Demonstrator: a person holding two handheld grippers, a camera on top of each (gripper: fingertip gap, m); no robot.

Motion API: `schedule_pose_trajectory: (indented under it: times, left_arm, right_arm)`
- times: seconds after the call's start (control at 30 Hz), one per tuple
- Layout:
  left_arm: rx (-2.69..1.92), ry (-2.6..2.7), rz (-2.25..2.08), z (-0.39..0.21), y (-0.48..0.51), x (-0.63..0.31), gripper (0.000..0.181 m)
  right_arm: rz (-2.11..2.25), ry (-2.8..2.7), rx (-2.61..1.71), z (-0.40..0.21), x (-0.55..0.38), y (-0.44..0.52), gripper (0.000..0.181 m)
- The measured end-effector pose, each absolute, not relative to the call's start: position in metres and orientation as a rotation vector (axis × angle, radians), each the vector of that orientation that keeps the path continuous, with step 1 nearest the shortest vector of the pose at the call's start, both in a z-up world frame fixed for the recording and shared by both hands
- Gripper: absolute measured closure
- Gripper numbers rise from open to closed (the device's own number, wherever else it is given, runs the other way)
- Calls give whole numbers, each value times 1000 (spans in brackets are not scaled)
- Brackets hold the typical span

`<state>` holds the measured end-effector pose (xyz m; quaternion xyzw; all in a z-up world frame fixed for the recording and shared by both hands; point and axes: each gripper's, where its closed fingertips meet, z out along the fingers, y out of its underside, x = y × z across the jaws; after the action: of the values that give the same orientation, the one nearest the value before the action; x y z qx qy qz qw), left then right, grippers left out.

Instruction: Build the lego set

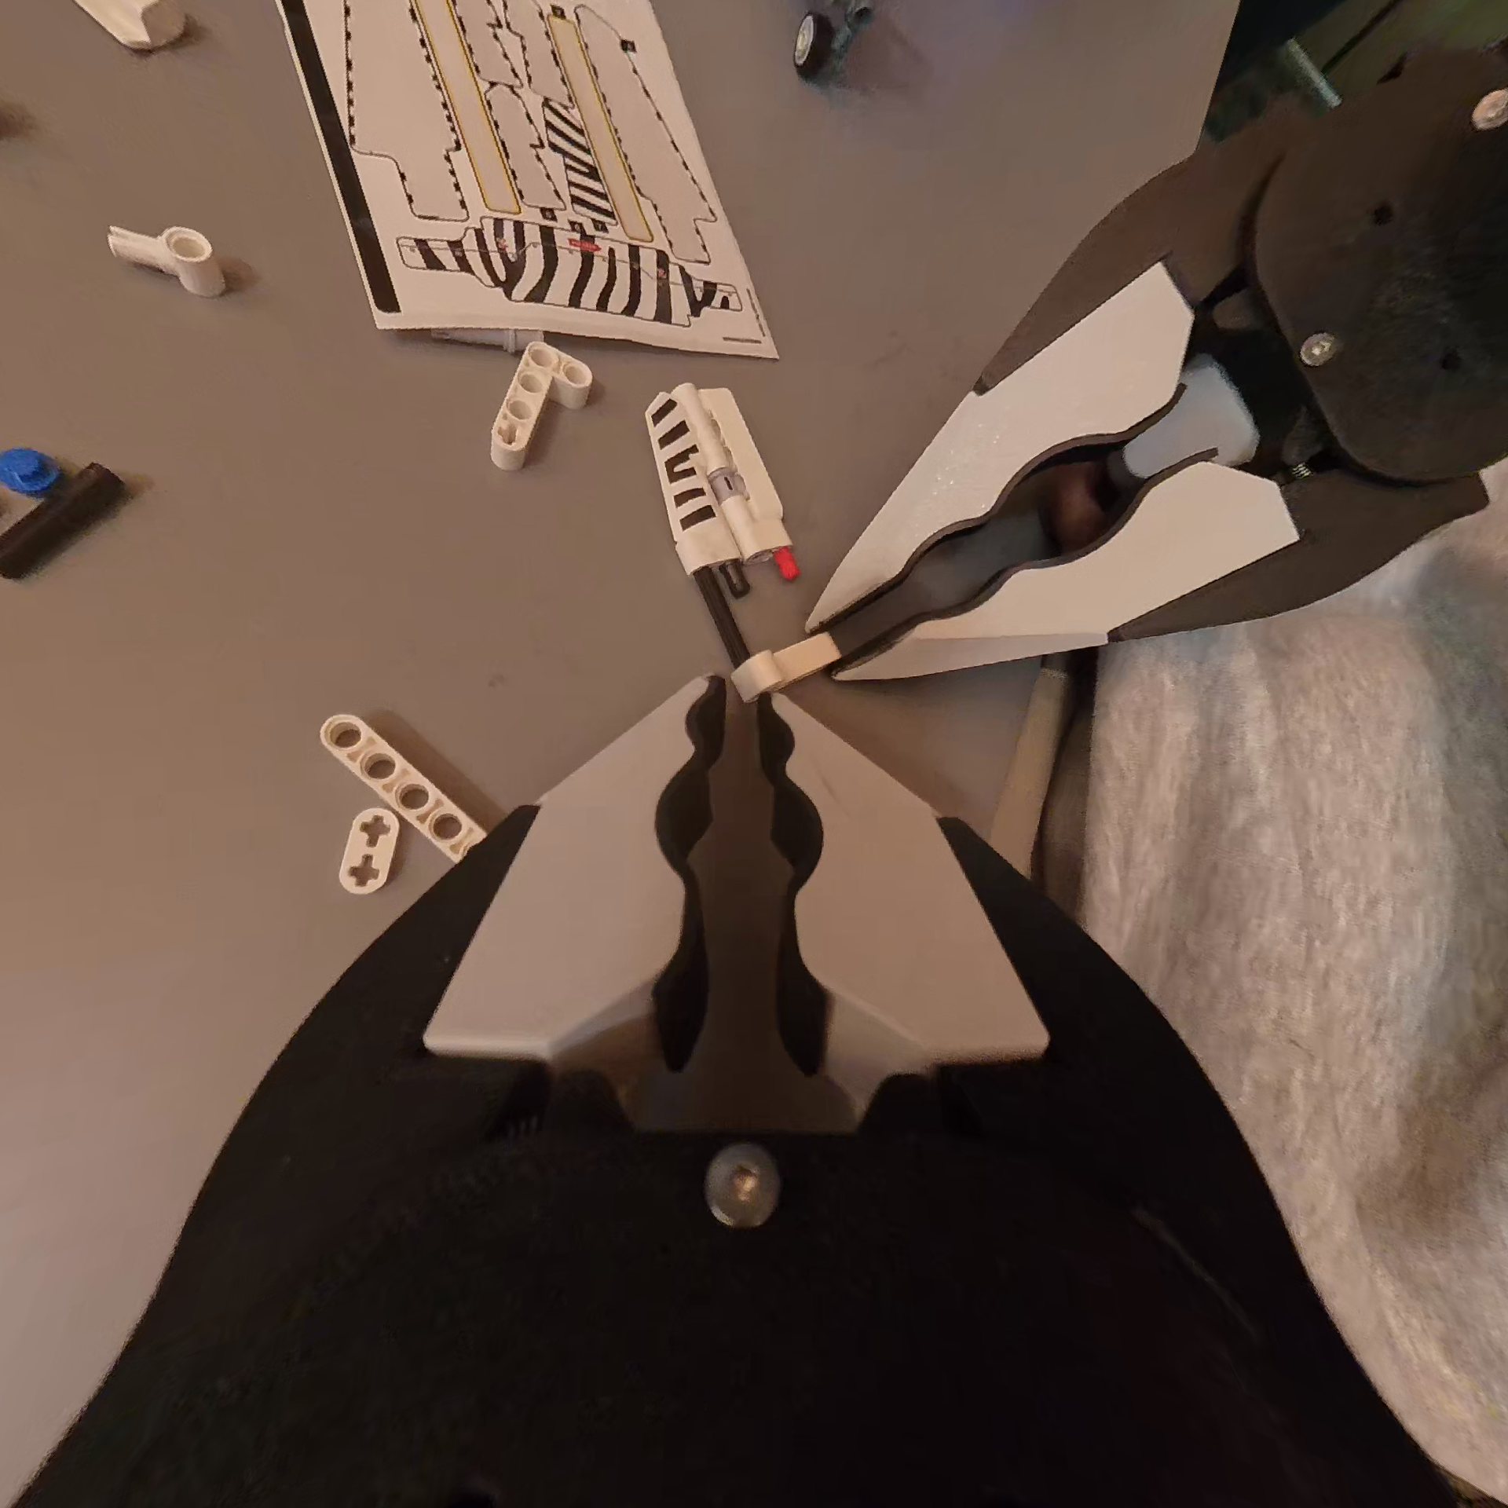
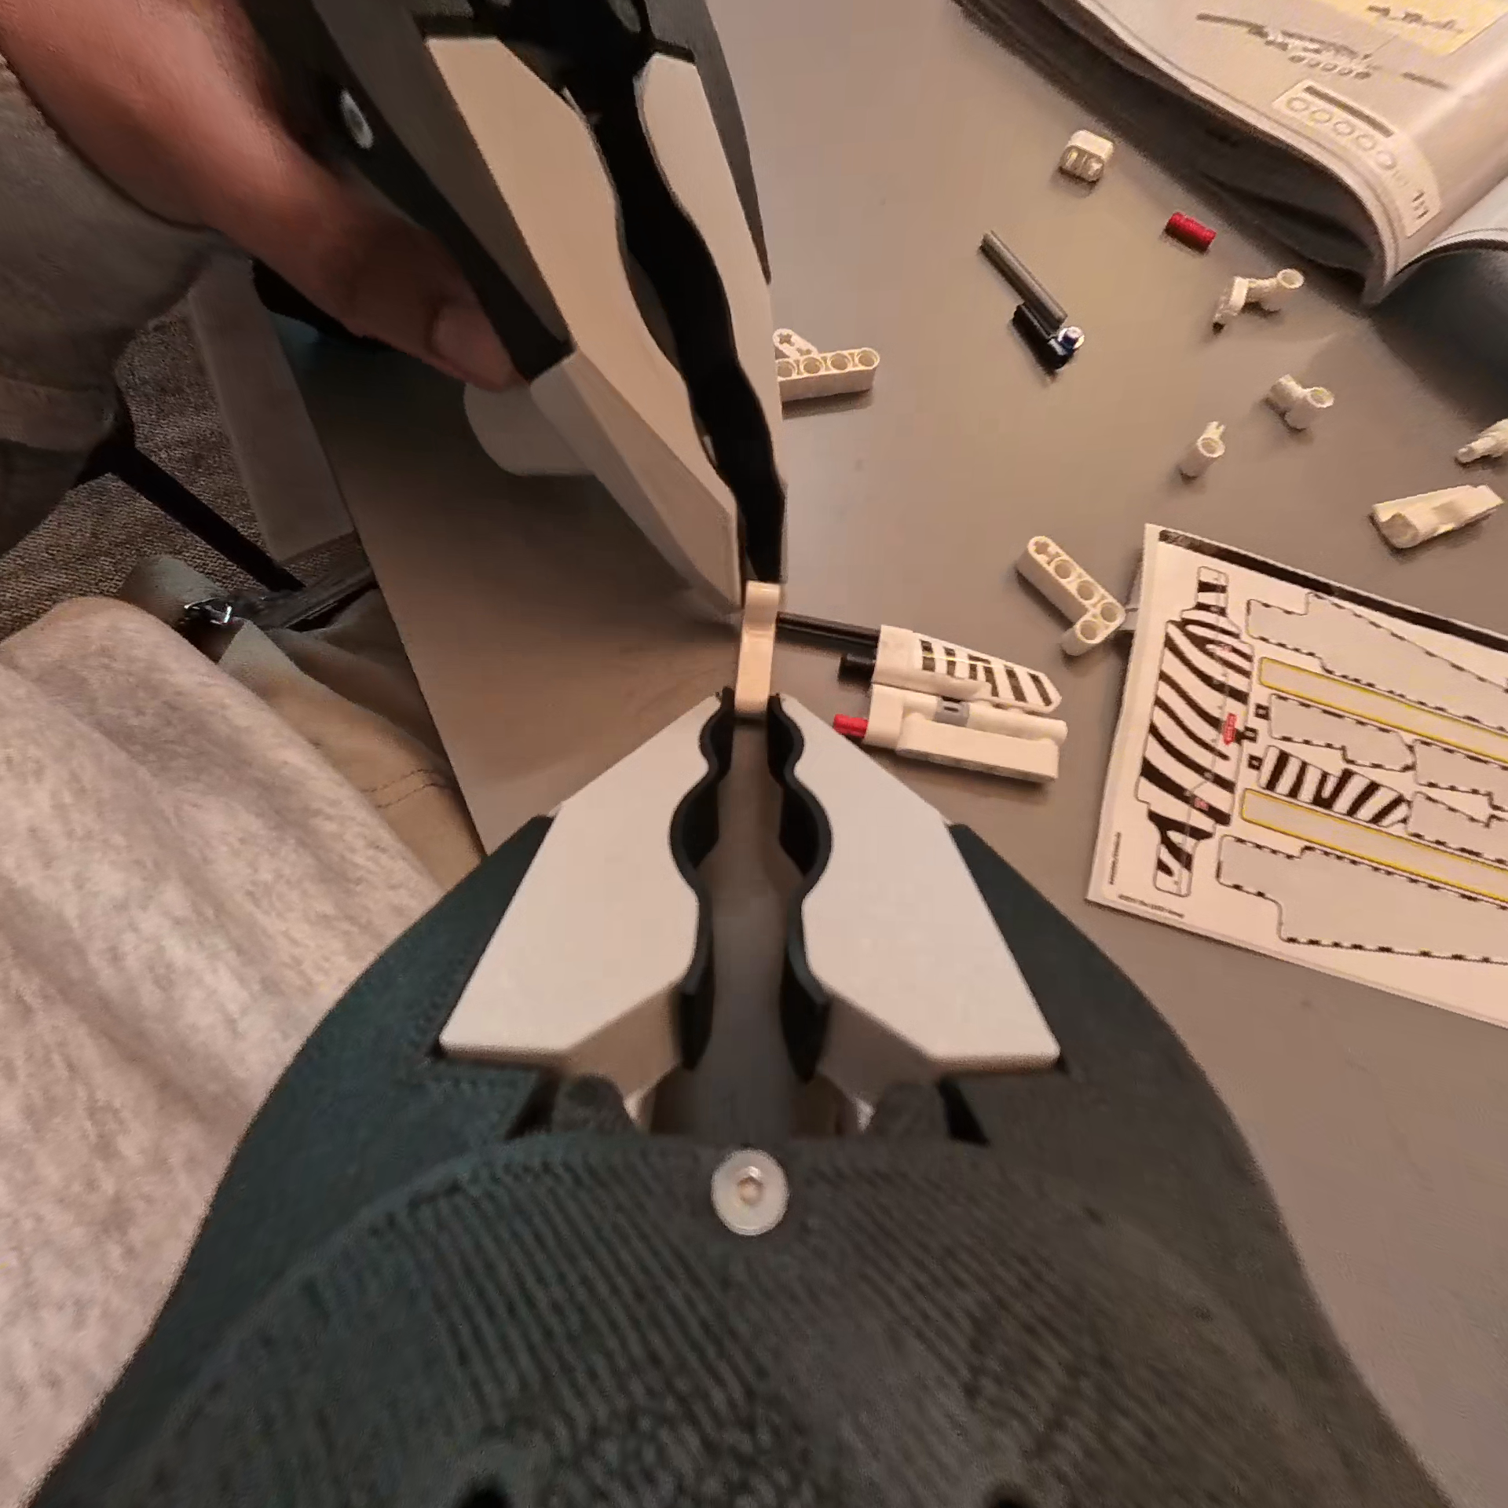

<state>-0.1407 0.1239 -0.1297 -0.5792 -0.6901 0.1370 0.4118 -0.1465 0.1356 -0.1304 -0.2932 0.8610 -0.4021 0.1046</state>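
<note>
A white assembly with black stripes (image 1: 718, 481) (image 2: 955, 694) sits on the grey table (image 1: 245, 612), with a thin black axle (image 1: 726, 620) (image 2: 824, 628) sticking out of it. My left gripper (image 1: 738, 689) is shut on the axle's free end; it also shows in the right wrist view (image 2: 763, 571). My right gripper (image 2: 747, 706) is shut on a small white connector (image 2: 757, 645) (image 1: 771, 667), whose ring end sits at the axle next to the left fingertips. The right gripper also shows in the left wrist view (image 1: 832, 657).
A striped sticker sheet (image 1: 530, 163) (image 2: 1306, 775) lies beyond the assembly. Loose white beams (image 1: 530, 400) (image 1: 392, 783), a black beam with a blue pin (image 1: 57, 514) and an open booklet (image 2: 1224, 106) lie around. The table edge (image 1: 1028, 751) is close, and a hand (image 2: 286, 204) holds the left gripper. Left and right tips are no more than a few centimetres apart.
</note>
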Motion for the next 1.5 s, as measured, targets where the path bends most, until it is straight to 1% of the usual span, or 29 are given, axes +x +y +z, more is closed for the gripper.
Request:
schedule_pose_trajectory:
  times: [0.07,0.13,0.27,0.37,0.43,0.57,0.8,0.87,0.93,0.97,1.07,1.1,1.27,1.4,1.5]
  left_arm:
    - [-1464,-1744,344,-131,124,-142,176]
    - [-1467,-1744,345,-131,125,-143,176]
    - [-1459,-1735,332,-130,125,-143,174]
    - [-1464,-1737,338,-131,125,-143,175]
    - [-1471,-1746,353,-131,123,-143,178]
    - [-1472,-1753,368,-131,121,-144,180]
    - [-1446,-1748,406,-127,114,-142,181]
    - [-1434,-1734,394,-125,114,-140,175]
    - [-1425,-1725,378,-124,116,-138,164]
    - [-1417,-1726,373,-123,117,-138,156]
    - [-1389,-1740,462,-117,119,-147,115]
    - [-1392,-1743,525,-116,120,-152,106]
    - [-1533,-1845,733,-125,120,-157,103]
    - [-1594,-1899,720,-134,120,-155,108]
    - [-1621,-1909,709,-135,116,-147,108]
  right_arm:
    - [-1185,2532,-884,-130,-146,137,170]
    - [-1167,2491,-920,-128,-143,142,156]
    - [-1242,2416,-930,-113,-146,141,150]
    - [-1312,2470,-919,-114,-163,132,129]
    - [-1297,2505,-888,-120,-171,128,120]
    - [-1204,2507,-866,-127,-173,127,108]
    - [-1199,2428,-838,-120,-172,127,104]
    - [-1224,2419,-813,-116,-176,124,103]
    - [-1197,2406,-792,-117,-178,123,102]
    - [-1176,2402,-782,-118,-178,123,100]
    - [-1124,2401,-752,-121,-181,122,91]
    - [-1108,2394,-738,-121,-181,122,91]
    - [-1057,2324,-701,-118,-179,122,96]
    - [-983,2231,-676,-113,-175,128,103]
    - [-913,2194,-666,-115,-174,135,107]
